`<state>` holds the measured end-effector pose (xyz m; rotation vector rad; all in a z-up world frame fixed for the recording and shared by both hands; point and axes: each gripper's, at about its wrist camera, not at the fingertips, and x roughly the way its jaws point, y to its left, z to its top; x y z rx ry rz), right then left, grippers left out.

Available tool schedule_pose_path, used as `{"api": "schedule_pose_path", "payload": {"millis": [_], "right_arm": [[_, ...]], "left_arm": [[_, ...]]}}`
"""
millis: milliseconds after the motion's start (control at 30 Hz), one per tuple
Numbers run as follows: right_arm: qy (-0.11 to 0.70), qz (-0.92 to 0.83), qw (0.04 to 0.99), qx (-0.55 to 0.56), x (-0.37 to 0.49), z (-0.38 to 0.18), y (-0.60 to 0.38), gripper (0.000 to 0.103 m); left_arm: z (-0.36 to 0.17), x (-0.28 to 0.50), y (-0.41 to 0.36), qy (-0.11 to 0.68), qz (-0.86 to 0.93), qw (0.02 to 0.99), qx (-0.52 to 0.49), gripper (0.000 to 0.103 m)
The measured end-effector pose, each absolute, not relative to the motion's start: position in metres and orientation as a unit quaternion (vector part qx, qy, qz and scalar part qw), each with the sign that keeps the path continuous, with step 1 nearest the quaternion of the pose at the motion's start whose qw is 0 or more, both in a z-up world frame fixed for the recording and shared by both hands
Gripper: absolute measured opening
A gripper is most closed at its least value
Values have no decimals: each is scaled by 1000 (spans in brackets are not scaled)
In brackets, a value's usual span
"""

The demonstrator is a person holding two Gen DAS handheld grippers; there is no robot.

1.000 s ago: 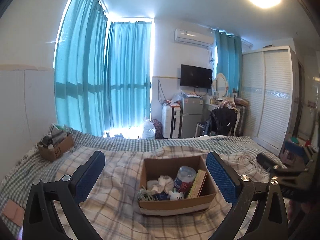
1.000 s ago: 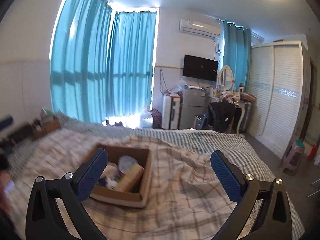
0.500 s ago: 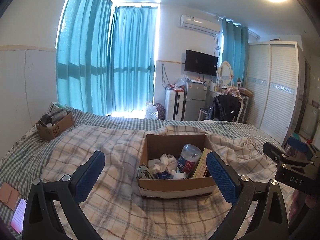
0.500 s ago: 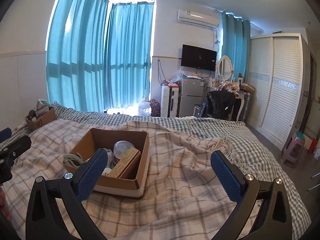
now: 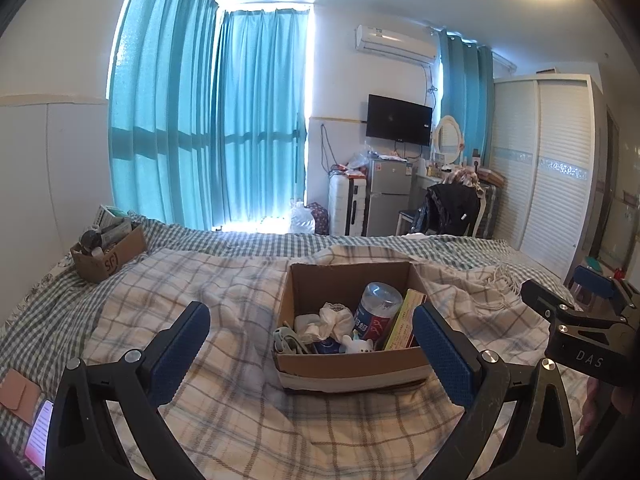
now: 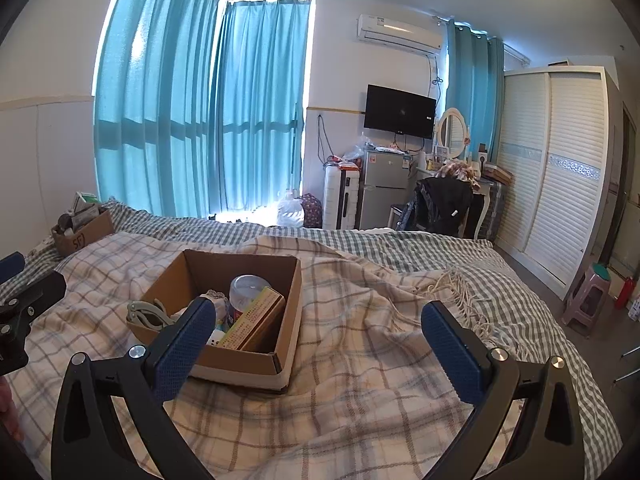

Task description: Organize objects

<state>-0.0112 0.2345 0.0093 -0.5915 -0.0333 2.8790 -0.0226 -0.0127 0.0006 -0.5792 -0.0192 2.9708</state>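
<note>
An open cardboard box sits on the plaid blanket on the bed, also in the right wrist view. It holds a blue-labelled can, a flat yellow-green carton, white crumpled cloth, a grey clip and small items. My left gripper is open and empty, above the blanket just before the box. My right gripper is open and empty, to the right of the box; it shows in the left wrist view.
A second cardboard box with several items stands at the bed's far left. A phone and a pink wallet lie at the near left. Beyond the bed are a fridge, a chair with a jacket and a wardrobe.
Both views have tilted down and steadied, so the box now sits higher and closer between the fingers. Both grippers stay open and empty.
</note>
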Motion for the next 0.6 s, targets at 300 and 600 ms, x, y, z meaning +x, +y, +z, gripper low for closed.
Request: {"api": "schedule_pose_path", "payload": {"millis": [300, 600], "right_arm": [[-11, 975, 101, -199, -11, 10, 235, 103], [-13, 975, 101, -200, -12, 11, 232, 103]], "left_arm": [[0, -23, -11, -2, 980, 57, -193, 103], [1, -24, -11, -1, 980, 56, -193, 103]]}}
